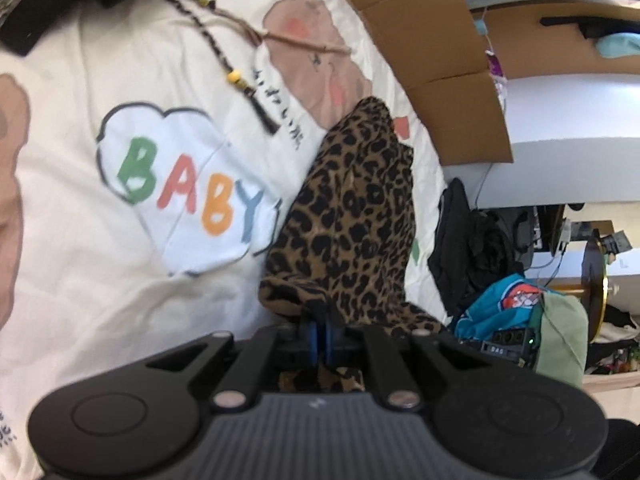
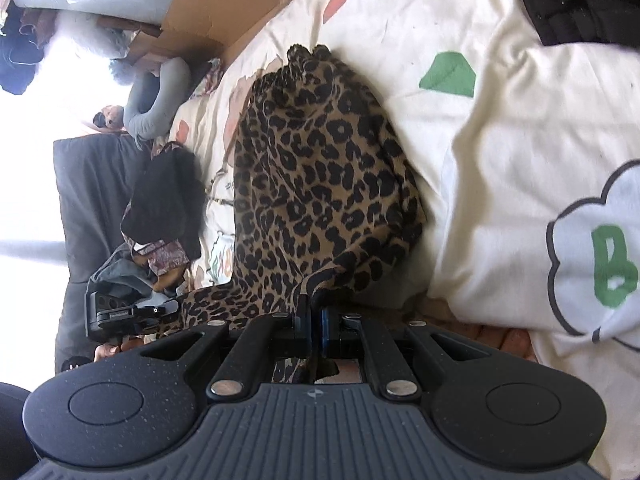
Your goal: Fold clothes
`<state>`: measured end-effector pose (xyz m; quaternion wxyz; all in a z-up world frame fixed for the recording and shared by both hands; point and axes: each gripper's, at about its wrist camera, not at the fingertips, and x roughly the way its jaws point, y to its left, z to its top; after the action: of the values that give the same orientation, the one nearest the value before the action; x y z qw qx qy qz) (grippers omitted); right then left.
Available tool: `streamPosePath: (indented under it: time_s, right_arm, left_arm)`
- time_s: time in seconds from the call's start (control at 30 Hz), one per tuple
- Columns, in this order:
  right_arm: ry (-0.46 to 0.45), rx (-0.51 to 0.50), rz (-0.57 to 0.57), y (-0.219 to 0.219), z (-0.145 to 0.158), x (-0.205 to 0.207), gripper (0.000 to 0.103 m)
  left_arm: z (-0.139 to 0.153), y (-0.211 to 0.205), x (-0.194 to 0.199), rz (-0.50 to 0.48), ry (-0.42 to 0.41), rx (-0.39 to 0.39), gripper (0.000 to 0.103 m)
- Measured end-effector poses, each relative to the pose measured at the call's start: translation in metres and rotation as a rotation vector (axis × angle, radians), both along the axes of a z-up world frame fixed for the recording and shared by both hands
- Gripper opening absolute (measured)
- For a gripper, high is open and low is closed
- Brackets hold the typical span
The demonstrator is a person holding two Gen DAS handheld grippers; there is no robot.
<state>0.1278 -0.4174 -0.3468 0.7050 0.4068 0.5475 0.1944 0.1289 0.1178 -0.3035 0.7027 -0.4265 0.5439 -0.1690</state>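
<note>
Leopard-print garment (image 1: 352, 216) looks light, limp and drapey; left gripper (image 1: 322, 334) and right gripper (image 2: 314, 320) each pinch an edge, jaws clamped on cloth

From my remote seat I see a cream bedspread (image 1: 100, 80) printed with a cloud reading "BABY" (image 1: 188, 188), a braided beaded cord (image 1: 216, 40) lying across it. Cardboard (image 1: 436, 48) lines the far edge, and a grey pillow (image 2: 160, 96) sits beside a black garment (image 2: 168, 196).
</note>
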Motion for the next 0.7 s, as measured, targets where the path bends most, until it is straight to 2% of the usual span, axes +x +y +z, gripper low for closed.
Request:
streamPosePath:
  time_s: [0.3,0.7]
  right_arm:
    - [-0.063,0.003,-0.048,-0.008,0.012,0.013,0.003]
    - [-0.115,-0.005,-0.142,-0.019,0.013,0.030,0.003]
  left_arm:
    - [0.020,0.003,0.023,0.042,-0.089,-0.016,0.004]
    - [0.030,0.000,0.065,0.098,-0.189,0.020,0.004]
